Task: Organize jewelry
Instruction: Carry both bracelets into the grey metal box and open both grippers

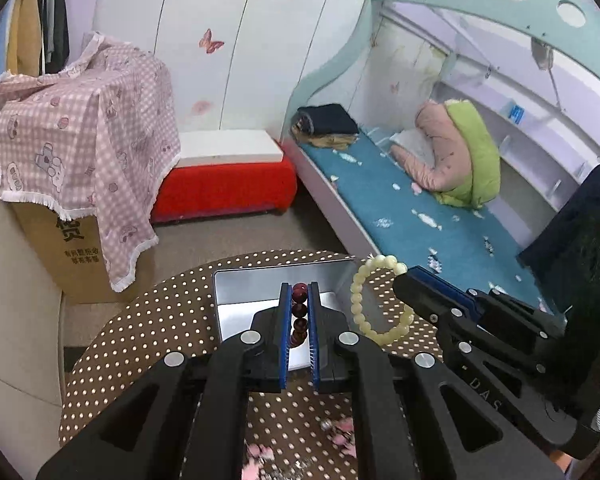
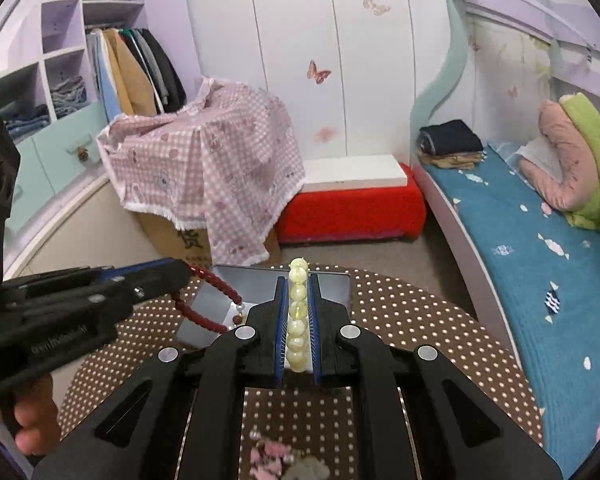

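Left gripper (image 1: 300, 292) clamped on dark red bead bracelet (image 1: 299, 314), beads stacked in a line between the blue pads (image 1: 285, 320). From right wrist view, same bracelet (image 2: 210, 300) hanging as a loop from the left gripper (image 2: 180, 270) tip at 9 o'clock, with a small white bead or two on its lower part. Right gripper (image 2: 299, 284) clamped on pale yellow bead bracelet (image 2: 297, 312), beads lined up between the pads, top bead poking past the fingertips. In left wrist view, that bracelet (image 1: 380, 300) dangling as an open ring from the right gripper (image 1: 404, 278) at 3 o'clock. Both bracelets held up off the surface, over a shiny metal tray (image 1: 252, 284), rectangular, lying on a round brown table with white polka dots (image 1: 148, 320). Tray at 12 o'clock from both grippers; tray (image 2: 332, 280) partly hidden by fingers in right view. Pink and white jewelry bits (image 2: 276, 456) on the table at 6 o'clock, blurred, kind unclear. A person's hand (image 2: 28, 416) gripping the left gripper handle at 8 o'clock. Background: cardboard box under a pink checked cloth (image 1: 80, 140) at 10 o'clock, red ottoman (image 1: 224, 188) at 12, bed with blue blanket (image 1: 440, 220) at 2.
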The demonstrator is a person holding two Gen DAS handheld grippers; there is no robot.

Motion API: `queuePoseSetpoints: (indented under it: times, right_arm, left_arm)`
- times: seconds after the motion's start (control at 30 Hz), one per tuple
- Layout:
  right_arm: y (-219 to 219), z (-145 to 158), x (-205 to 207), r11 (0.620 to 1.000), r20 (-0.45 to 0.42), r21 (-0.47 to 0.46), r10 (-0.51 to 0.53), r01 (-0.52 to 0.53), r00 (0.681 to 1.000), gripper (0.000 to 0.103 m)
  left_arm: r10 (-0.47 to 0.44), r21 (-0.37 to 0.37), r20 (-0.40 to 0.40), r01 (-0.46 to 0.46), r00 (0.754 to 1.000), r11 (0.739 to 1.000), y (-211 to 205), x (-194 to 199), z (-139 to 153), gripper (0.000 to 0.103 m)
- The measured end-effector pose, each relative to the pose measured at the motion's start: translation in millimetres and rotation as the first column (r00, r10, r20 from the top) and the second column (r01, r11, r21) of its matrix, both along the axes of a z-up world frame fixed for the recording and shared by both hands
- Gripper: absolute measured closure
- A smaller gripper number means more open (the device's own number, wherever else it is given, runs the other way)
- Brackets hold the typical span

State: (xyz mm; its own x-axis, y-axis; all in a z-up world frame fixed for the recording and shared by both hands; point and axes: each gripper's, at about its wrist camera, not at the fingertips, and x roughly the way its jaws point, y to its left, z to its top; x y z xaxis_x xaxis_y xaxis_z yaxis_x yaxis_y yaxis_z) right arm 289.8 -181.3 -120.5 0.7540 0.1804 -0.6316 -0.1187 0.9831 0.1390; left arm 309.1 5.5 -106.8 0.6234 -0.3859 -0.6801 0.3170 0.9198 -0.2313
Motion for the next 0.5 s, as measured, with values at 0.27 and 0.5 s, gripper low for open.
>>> queuePoseSetpoints:
  times: [0.27, 0.5]
  right_arm:
    - [6.9, -45.0, 33.0, 1.0, -0.103, -0.006, 0.016, -0.017, 0.995, 0.093]
    - [10.3, -61.0, 37.6, 1.0, -0.13, -0.001, 0.023, -0.023, 0.991, 0.093]
  left_arm:
    - [0.022, 0.031, -0.104, -0.018, 0.994, 0.999, -0.3, 25.7, -47.1, 0.096]
    - [0.02, 0.038, -0.132, -0.015, 0.991, 0.999, 1.3, 28.3, -56.9, 0.08]
